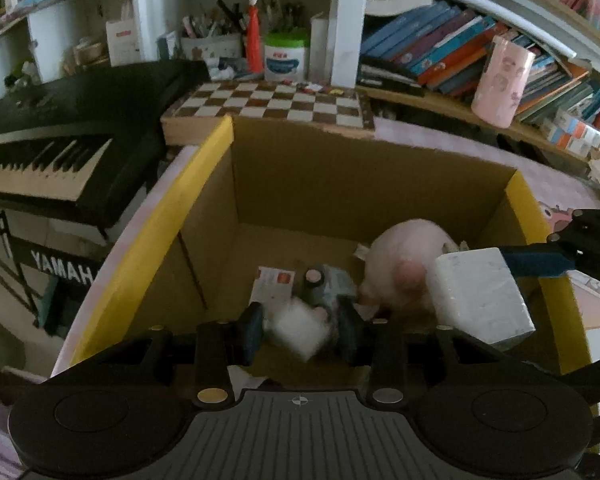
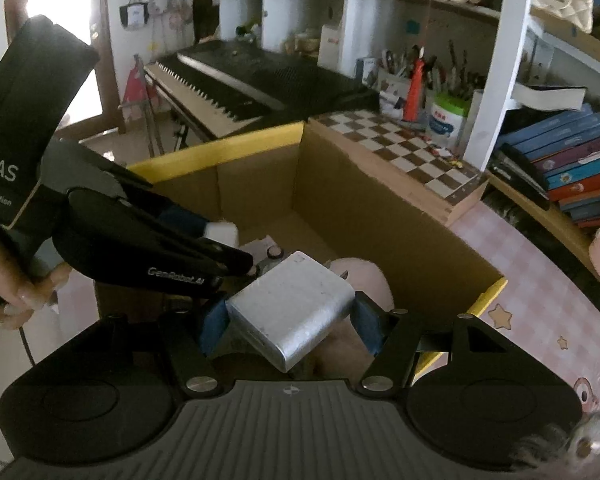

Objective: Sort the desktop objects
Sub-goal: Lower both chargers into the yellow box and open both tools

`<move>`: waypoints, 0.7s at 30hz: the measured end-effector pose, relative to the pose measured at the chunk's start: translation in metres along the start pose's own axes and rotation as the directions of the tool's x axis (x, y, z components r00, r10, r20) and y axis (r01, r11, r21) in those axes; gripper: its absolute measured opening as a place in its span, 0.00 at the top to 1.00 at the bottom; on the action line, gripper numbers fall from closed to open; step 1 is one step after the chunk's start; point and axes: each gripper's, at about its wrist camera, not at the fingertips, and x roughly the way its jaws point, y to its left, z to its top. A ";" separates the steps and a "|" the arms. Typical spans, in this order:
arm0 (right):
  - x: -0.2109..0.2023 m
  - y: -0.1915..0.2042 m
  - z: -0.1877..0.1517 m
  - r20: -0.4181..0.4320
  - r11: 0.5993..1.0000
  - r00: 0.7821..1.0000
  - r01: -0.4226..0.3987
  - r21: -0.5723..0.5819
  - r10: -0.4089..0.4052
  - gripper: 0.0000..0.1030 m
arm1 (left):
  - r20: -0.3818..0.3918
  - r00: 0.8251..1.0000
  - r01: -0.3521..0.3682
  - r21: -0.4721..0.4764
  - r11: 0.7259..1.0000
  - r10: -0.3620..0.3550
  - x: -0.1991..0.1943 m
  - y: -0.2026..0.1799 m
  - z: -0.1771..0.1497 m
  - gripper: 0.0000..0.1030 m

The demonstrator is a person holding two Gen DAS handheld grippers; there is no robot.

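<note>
An open cardboard box [image 1: 340, 168] with yellow-edged flaps stands on the desk. Inside lie a pink plush toy [image 1: 404, 264], a grey-green bottle [image 1: 328, 284] and a small card [image 1: 272, 284]. My left gripper [image 1: 300, 330] hovers over the box, its fingers apart around a blurred small white block [image 1: 298, 330]. My right gripper [image 2: 290, 322] is shut on a white charger block [image 2: 292, 312] and holds it above the box's right side; the charger also shows in the left wrist view [image 1: 480, 296]. The left gripper [image 2: 236, 240] shows in the right wrist view.
A chessboard [image 1: 268, 104] lies behind the box. A black keyboard piano [image 1: 60, 136] stands at the left. Shelves with books [image 1: 460, 52], a pink cup [image 1: 500, 80] and a pen holder [image 1: 212, 44] line the back. The desk has a pink checked cover [image 2: 540, 300].
</note>
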 end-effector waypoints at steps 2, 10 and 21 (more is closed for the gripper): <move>0.004 0.000 -0.001 -0.019 1.000 1.000 -0.006 -0.004 0.006 0.39 | -0.003 1.000 -0.001 -0.016 1.000 0.001 0.001 0.004 -0.001 0.41; 0.011 0.004 -0.002 -0.061 0.999 0.998 -0.008 -0.034 0.006 0.39 | 0.122 0.991 0.060 -0.083 0.995 -0.050 -0.032 0.008 -0.005 0.38; -0.010 -0.001 0.001 0.020 1.000 1.000 0.023 0.015 -0.023 0.33 | 0.214 0.975 0.081 -0.120 0.989 -0.054 -0.068 0.012 -0.017 0.37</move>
